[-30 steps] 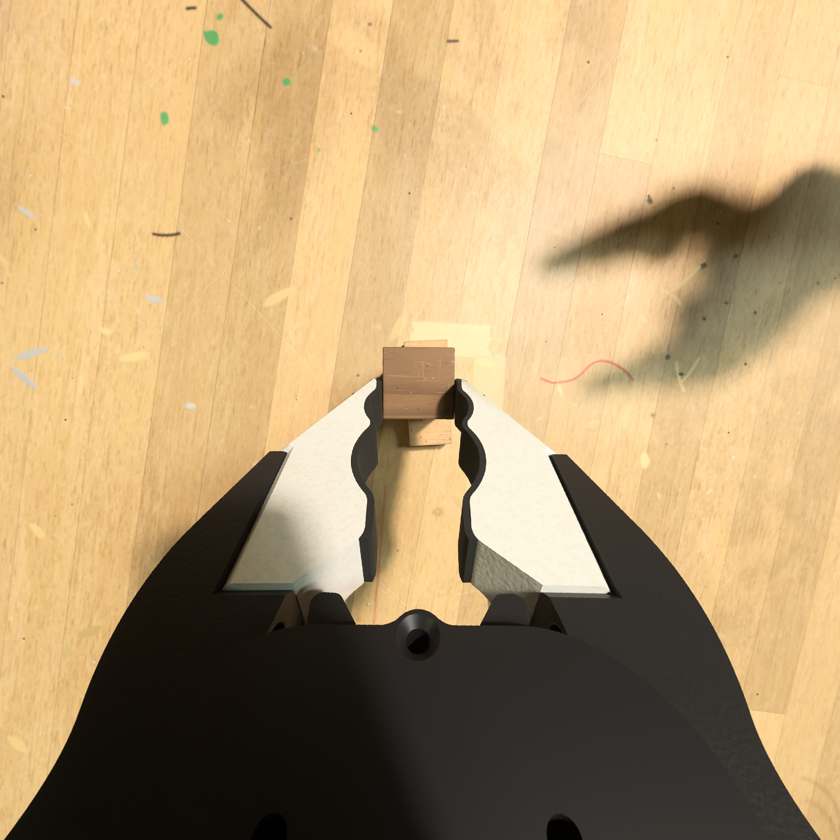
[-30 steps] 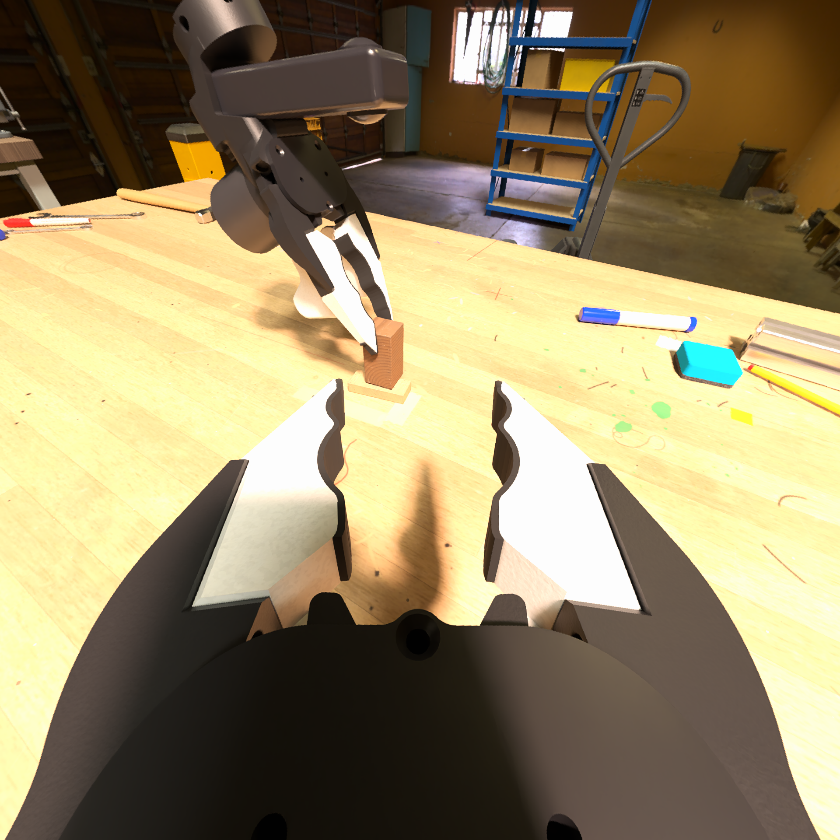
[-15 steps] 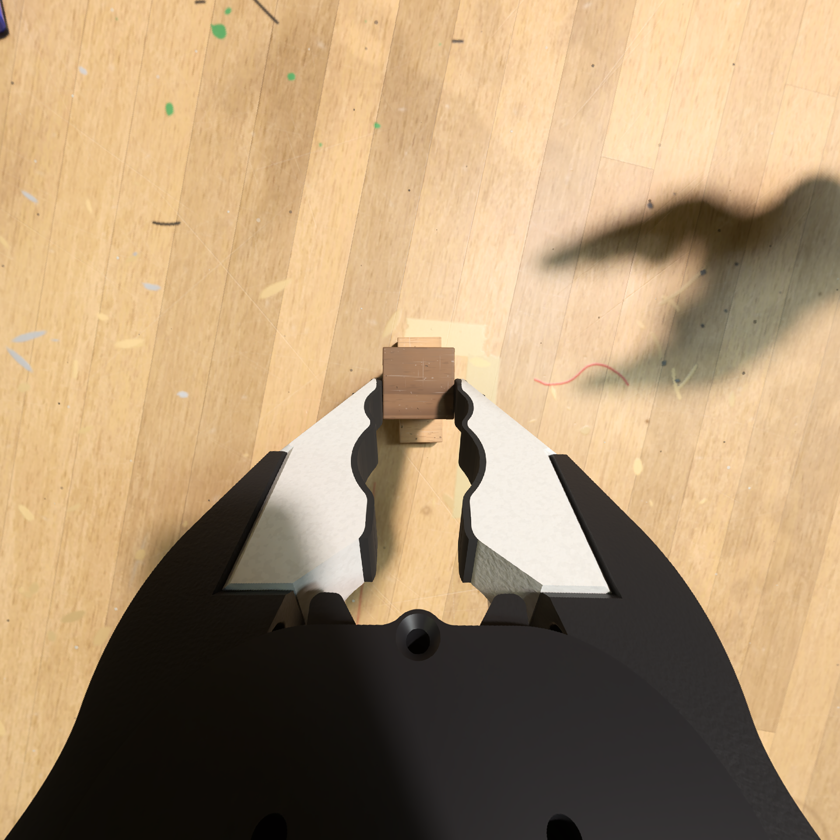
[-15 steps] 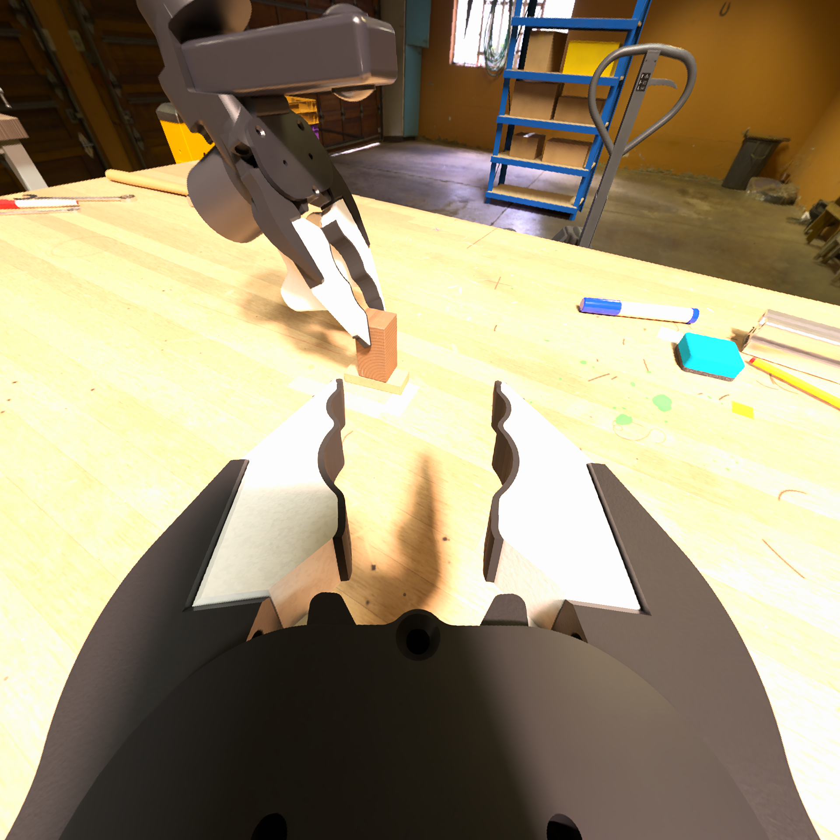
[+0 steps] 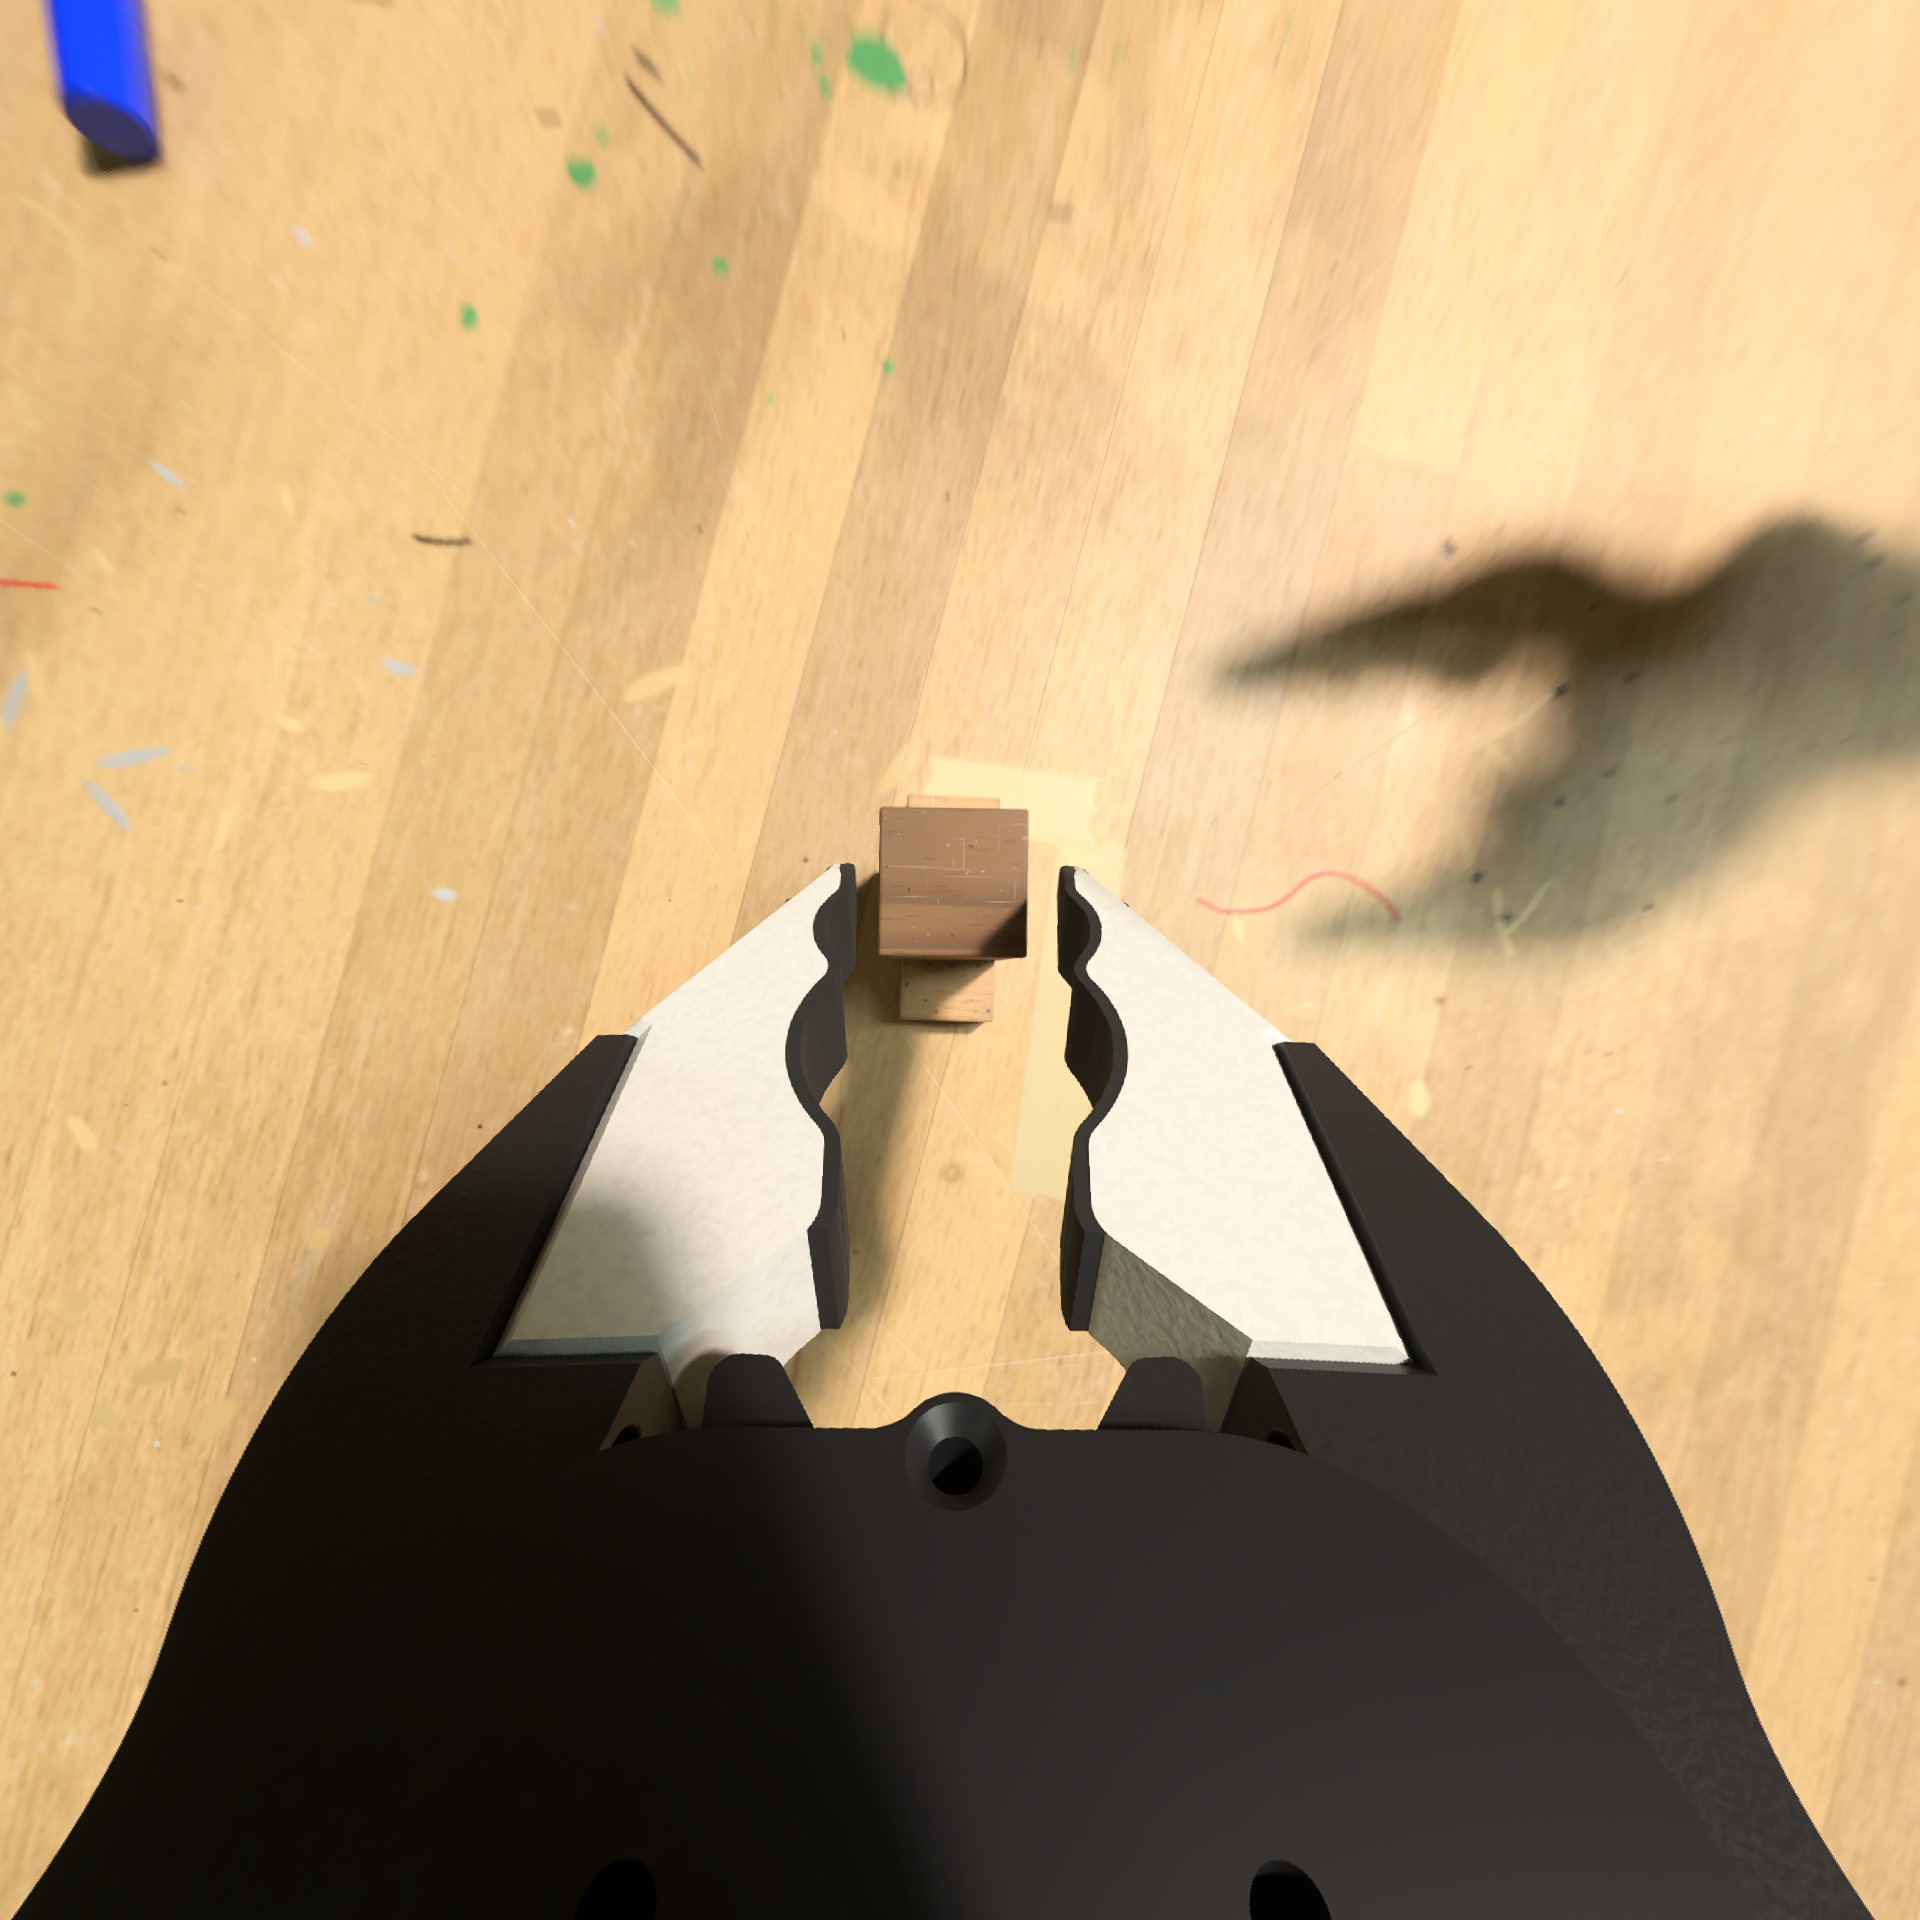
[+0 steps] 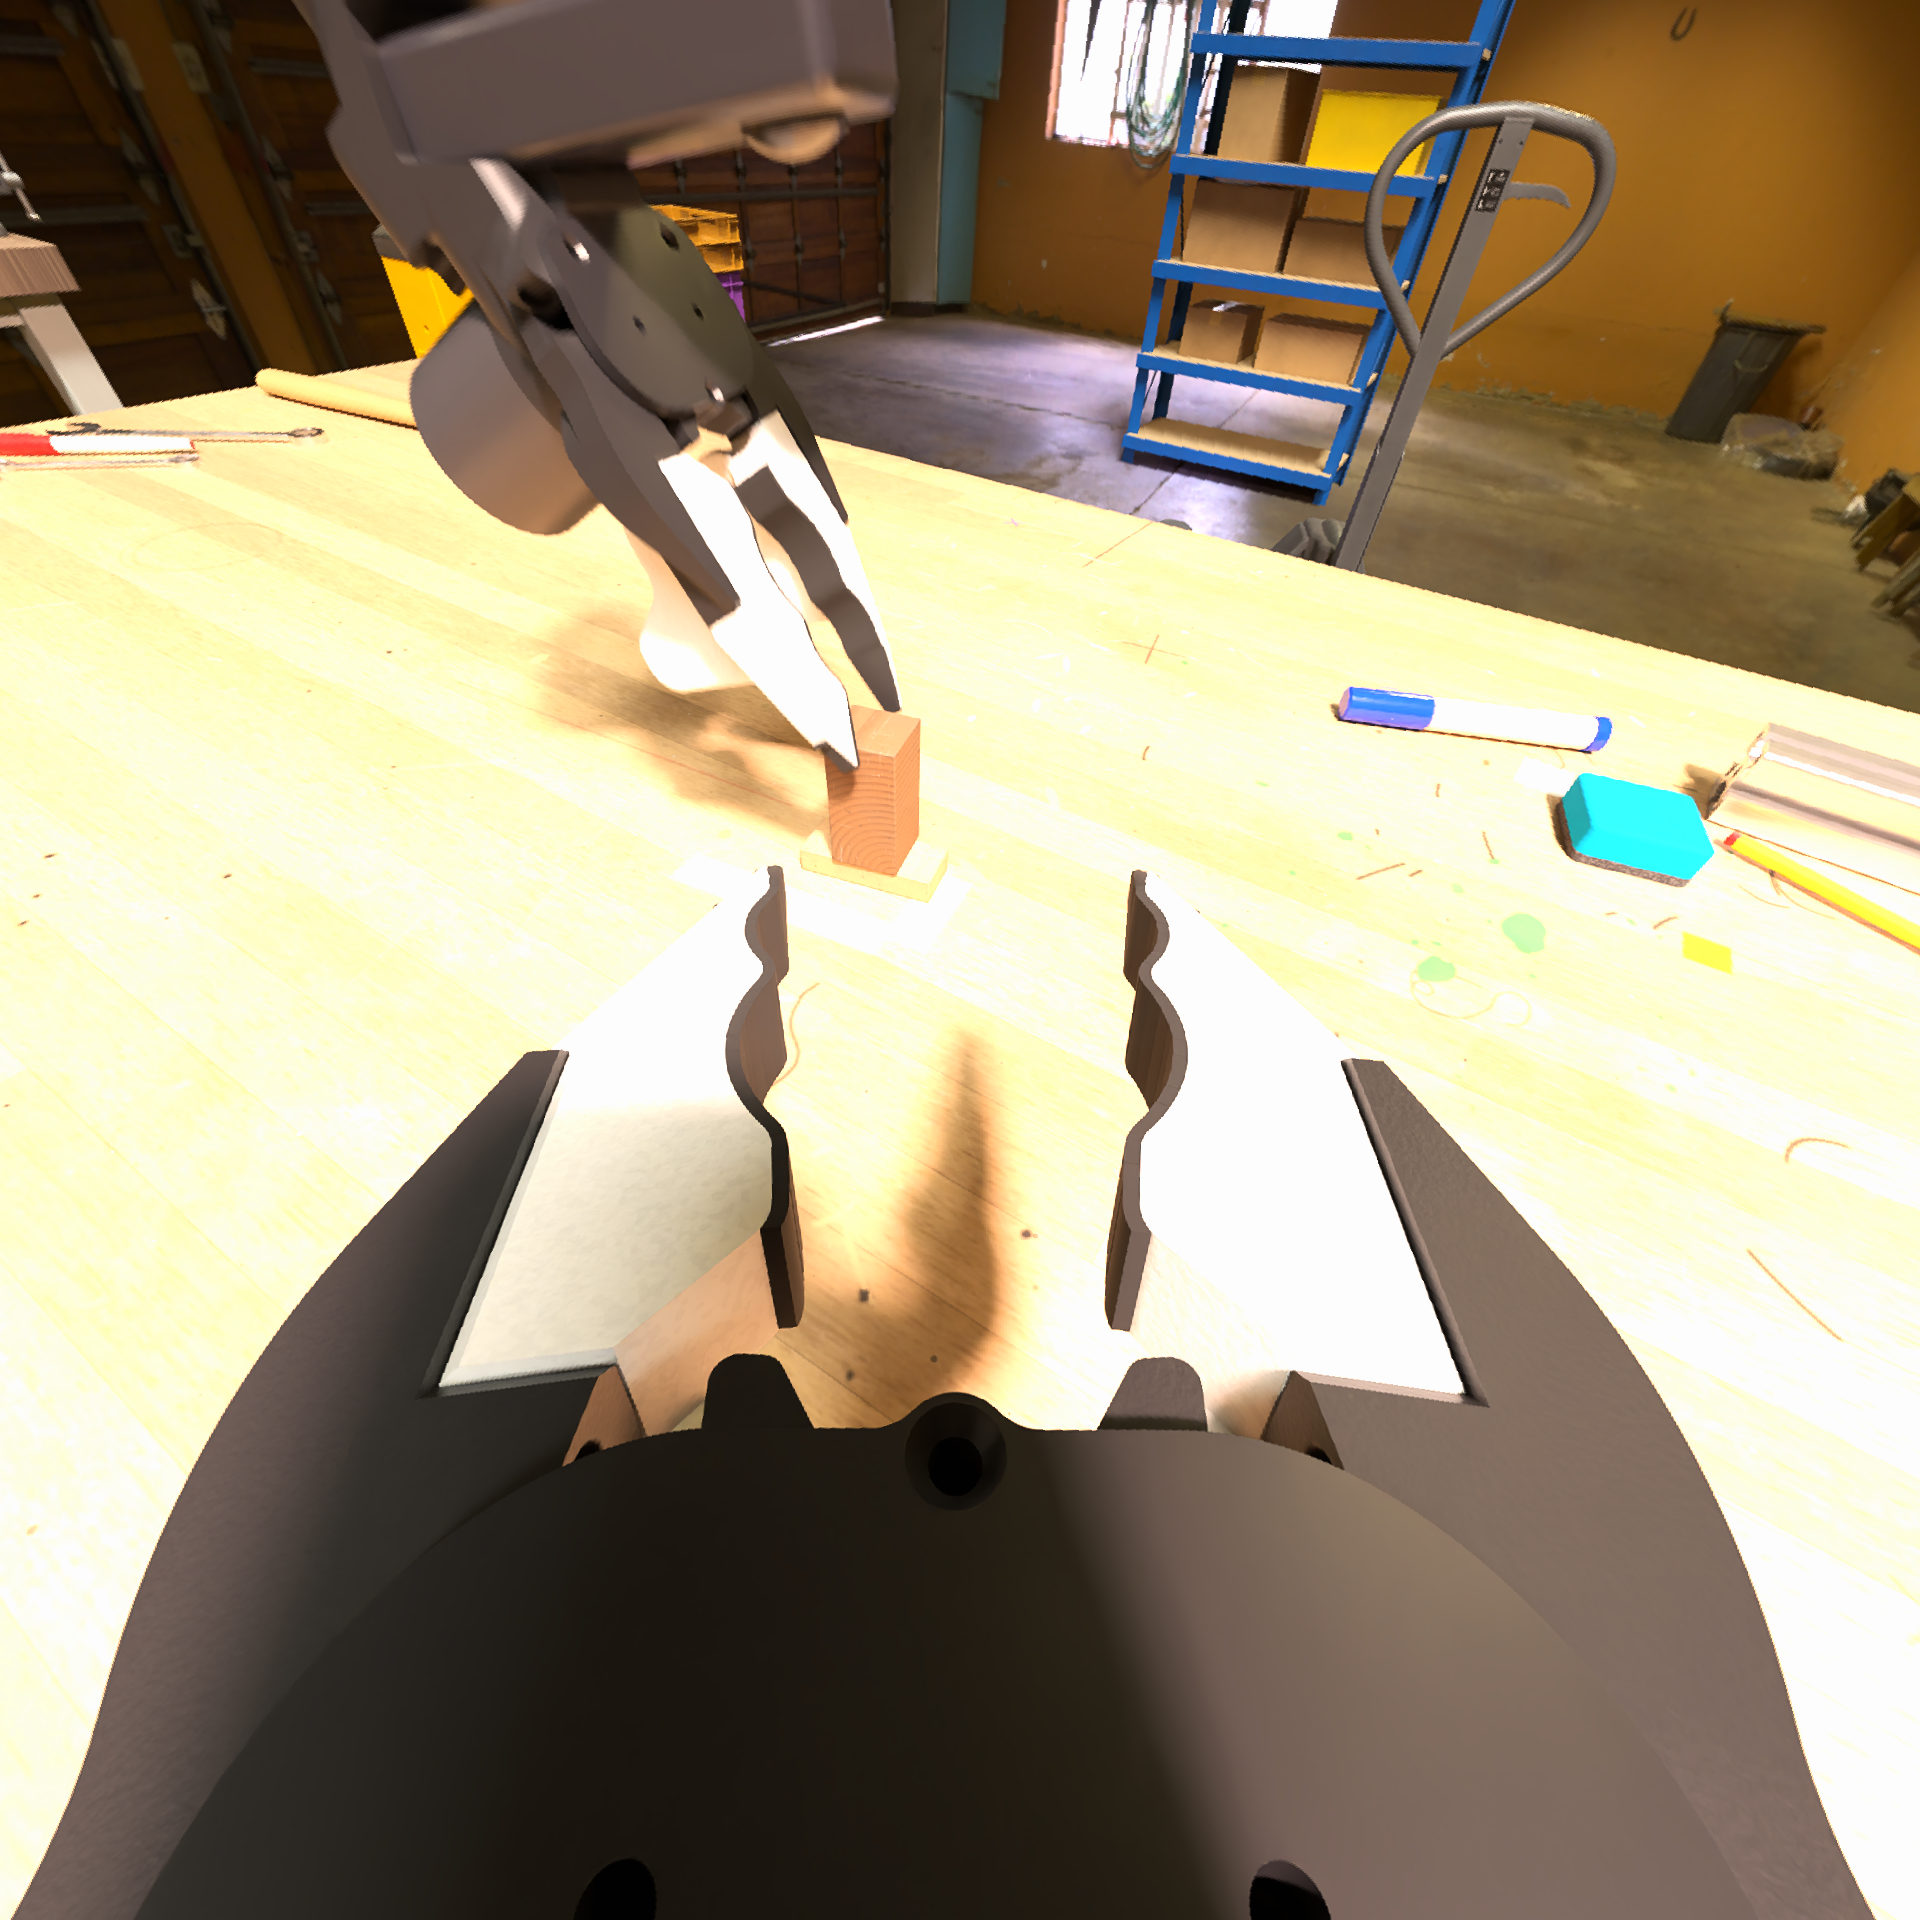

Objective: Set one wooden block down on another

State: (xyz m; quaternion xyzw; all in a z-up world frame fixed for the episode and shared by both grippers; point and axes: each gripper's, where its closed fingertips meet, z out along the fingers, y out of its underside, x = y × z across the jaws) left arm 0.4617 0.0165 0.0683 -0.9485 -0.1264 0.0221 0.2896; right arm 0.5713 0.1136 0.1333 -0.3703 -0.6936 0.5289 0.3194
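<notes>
A brown wooden block (image 5: 953,883) stands upright on a flat pale wooden block (image 5: 945,997) on the workbench. My left gripper (image 5: 956,878) is above it, open, with a small gap between each fingertip and the brown block. In the right wrist view the brown block (image 6: 873,800) rests on the pale block (image 6: 920,878), and the left gripper (image 6: 864,727) reaches down to its top from the upper left. My right gripper (image 6: 954,888) is open and empty, just short of the stack.
A blue-capped marker (image 6: 1475,717), a cyan eraser (image 6: 1636,831), a yellow pencil (image 6: 1818,883) and metal bars (image 6: 1829,779) lie at the right. A red and white tool (image 6: 94,447) lies far left. The marker's tip (image 5: 104,83) shows in the left wrist view.
My left gripper's fingers have parted and let go of the brown block, which stays standing on the pale block. The right gripper has barely moved.
</notes>
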